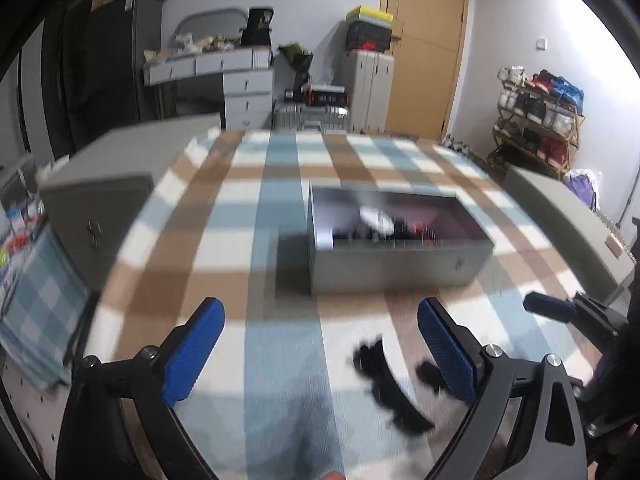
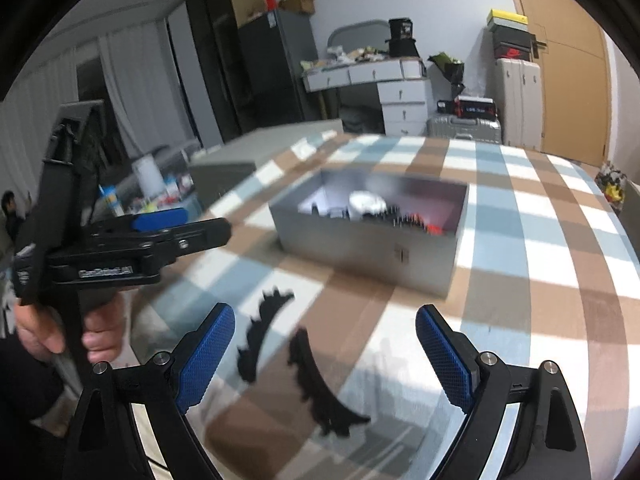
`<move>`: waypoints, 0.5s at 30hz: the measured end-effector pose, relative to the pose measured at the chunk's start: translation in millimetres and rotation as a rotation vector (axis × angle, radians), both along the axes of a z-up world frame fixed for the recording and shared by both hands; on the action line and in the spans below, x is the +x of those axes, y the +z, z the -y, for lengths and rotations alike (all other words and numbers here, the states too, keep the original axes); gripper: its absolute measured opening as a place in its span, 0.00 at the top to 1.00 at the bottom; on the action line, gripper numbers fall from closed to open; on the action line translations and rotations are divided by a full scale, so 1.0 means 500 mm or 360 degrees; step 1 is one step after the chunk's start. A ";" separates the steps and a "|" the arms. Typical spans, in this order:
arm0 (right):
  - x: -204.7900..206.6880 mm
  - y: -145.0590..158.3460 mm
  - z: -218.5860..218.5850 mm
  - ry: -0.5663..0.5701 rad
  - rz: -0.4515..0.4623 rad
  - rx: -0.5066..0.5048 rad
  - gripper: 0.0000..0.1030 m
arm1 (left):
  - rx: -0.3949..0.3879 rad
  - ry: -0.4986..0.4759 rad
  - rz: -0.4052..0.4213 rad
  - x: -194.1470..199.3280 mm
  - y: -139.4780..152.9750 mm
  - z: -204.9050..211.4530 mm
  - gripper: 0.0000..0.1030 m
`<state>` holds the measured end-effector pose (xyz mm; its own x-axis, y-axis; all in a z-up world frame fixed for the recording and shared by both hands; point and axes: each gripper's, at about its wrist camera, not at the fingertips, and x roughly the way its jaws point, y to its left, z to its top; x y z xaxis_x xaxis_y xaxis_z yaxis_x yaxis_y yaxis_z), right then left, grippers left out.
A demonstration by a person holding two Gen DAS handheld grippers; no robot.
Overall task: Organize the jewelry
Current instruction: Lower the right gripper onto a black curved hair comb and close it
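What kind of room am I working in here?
Probably a lived-in bedroom or spare room at home: a shoe rack by the wooden door, a cluttered white desk, and suitcases stored beyond the checked cloth.

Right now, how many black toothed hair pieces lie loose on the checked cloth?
2. One piece lies nearer the left gripper; the other piece lies beside it, nearer the camera. More may be hidden in the grey box.

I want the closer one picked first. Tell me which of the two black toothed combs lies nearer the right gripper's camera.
The right-hand comb: it reaches low between the open right gripper pads. The other comb lies farther up and left.
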<state>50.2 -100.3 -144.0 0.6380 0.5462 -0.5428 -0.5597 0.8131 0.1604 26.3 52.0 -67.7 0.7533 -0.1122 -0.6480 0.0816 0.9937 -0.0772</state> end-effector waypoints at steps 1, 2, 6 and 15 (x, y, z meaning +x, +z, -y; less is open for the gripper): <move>-0.003 -0.010 0.000 -0.0004 -0.0013 -0.0010 0.10 | 0.0010 0.0011 -0.0008 -0.008 -0.005 0.002 0.08; -0.005 -0.017 -0.001 -0.0004 -0.0026 -0.0020 0.10 | 0.0012 0.0025 -0.0022 -0.016 -0.014 0.000 0.08; -0.014 -0.042 -0.006 0.0004 -0.0055 -0.0063 0.10 | -0.0004 0.0052 -0.0061 -0.036 -0.028 -0.009 0.08; -0.024 -0.070 -0.009 -0.0036 -0.0105 -0.0087 0.11 | -0.0023 0.0063 -0.0097 -0.054 -0.040 -0.017 0.08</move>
<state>37.9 -95.6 -179.1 0.6116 0.5003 -0.6128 -0.5305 0.8340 0.1514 -0.6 60.6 -87.7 0.7164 -0.0926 -0.6915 0.0367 0.9948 -0.0951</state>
